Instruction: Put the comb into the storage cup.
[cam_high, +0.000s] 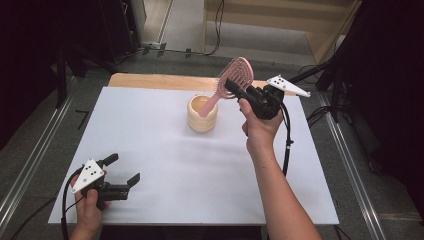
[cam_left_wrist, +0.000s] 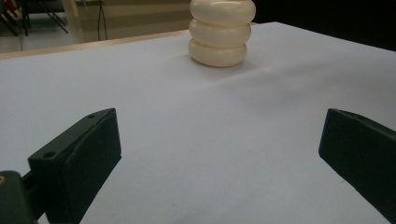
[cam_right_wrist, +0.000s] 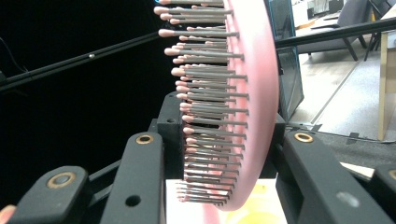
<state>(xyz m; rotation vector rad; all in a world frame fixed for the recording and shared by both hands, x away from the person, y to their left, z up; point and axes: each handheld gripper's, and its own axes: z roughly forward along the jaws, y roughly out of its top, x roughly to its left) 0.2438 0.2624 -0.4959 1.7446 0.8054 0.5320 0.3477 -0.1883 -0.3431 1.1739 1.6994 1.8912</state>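
Note:
A pink hairbrush is tilted over a cream ribbed cup, its handle tip inside the cup's mouth. My right gripper is shut on the brush just below its head, held up at the far side of the white table. In the right gripper view the brush head stands edge-on between the jaws, bristles pointing left. My left gripper rests near the front left corner, open, nothing between its fingers. The cup stands far ahead of it in the left gripper view.
A strip of bare wood shows at the table's far edge. Cables and stand legs lie on the floor behind and to the right. Dark equipment stands at both sides.

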